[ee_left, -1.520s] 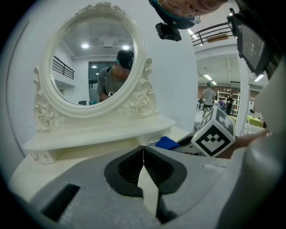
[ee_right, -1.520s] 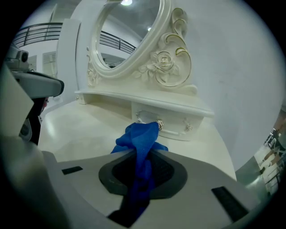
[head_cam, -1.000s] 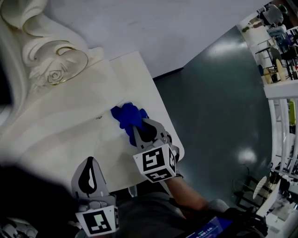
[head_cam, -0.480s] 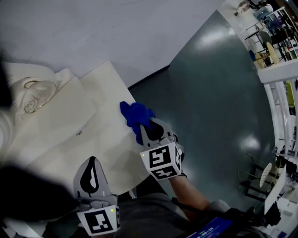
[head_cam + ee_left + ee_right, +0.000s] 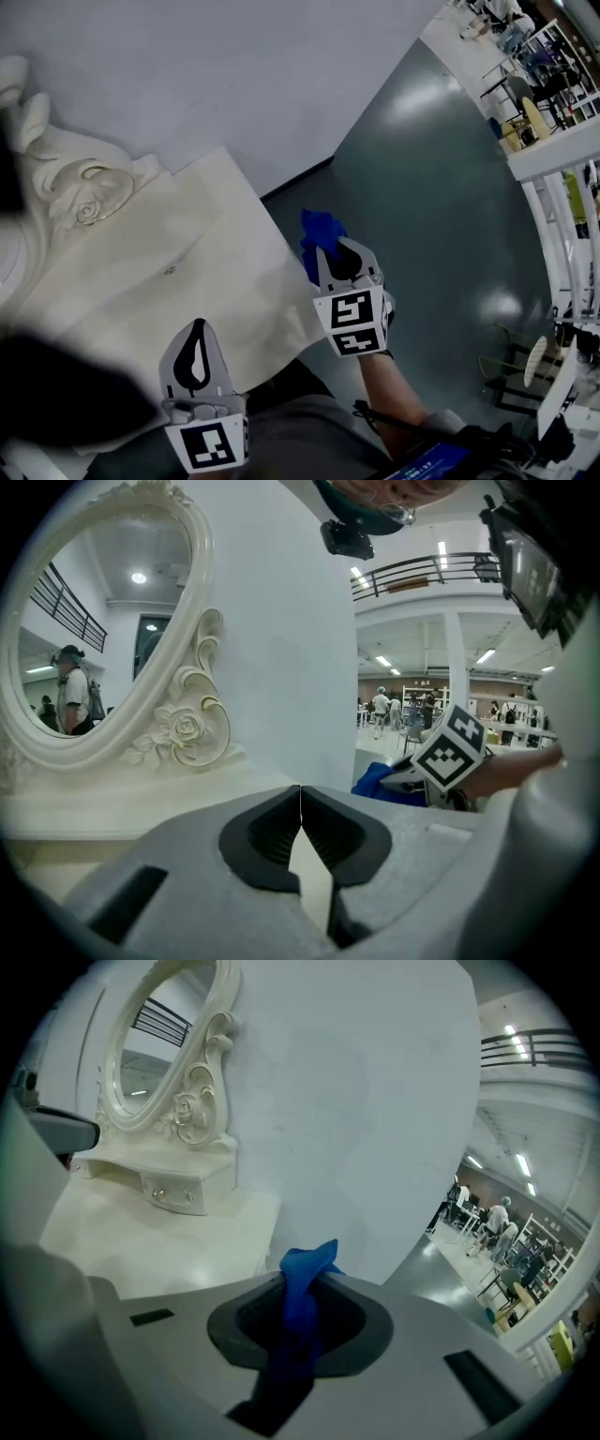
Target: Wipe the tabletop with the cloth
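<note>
The bunched blue cloth (image 5: 319,230), clamped in the right claw (image 5: 328,251), seemingly hangs past the worktop (image 5: 141,281) at its 3 o'clock edge. The left claw (image 5: 192,330), jaws together, points toward 12 o'clock.

Mirror frame (image 5: 66,178) cut off by left edge, cloth (image 5: 319,230) mostly hidden inside right claw (image 5: 328,251)

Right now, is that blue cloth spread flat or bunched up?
Bunched up: the right claw pinches the cloth into a crumpled wad poking past its tips, off the table.
</note>
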`<state>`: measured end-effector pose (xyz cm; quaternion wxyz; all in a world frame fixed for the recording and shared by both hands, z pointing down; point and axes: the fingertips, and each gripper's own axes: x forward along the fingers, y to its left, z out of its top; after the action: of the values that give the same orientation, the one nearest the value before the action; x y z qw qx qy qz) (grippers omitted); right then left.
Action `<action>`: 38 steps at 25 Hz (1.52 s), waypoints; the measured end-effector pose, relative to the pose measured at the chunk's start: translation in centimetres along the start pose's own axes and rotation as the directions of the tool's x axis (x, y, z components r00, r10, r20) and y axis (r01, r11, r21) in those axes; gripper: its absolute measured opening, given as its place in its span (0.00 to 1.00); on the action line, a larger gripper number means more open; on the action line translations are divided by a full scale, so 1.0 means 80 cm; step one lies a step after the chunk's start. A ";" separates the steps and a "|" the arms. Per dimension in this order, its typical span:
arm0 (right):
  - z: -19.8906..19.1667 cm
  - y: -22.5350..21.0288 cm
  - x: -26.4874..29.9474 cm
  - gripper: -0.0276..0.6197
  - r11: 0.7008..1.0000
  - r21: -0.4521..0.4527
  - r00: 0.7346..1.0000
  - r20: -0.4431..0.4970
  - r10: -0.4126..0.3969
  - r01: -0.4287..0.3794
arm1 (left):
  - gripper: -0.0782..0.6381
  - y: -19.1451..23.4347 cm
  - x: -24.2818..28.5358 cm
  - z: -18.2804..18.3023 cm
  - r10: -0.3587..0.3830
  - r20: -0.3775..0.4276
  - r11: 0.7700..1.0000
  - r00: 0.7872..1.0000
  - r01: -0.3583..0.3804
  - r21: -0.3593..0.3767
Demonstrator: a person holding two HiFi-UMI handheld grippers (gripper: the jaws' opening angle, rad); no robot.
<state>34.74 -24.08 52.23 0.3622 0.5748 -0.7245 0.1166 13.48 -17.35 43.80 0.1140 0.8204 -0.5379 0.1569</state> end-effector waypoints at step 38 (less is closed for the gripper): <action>0.118 0.650 -0.202 0.13 0.674 -0.570 0.762 0.125 0.636 -0.469 | 0.13 0.224 -0.529 -0.182 0.664 -0.039 0.713 0.747 -0.648 -0.269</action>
<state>-15.43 -1.26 47.70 0.3266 0.2192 -0.9171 -0.0651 -20.71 16.62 41.53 0.1432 0.5575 -0.8129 0.0887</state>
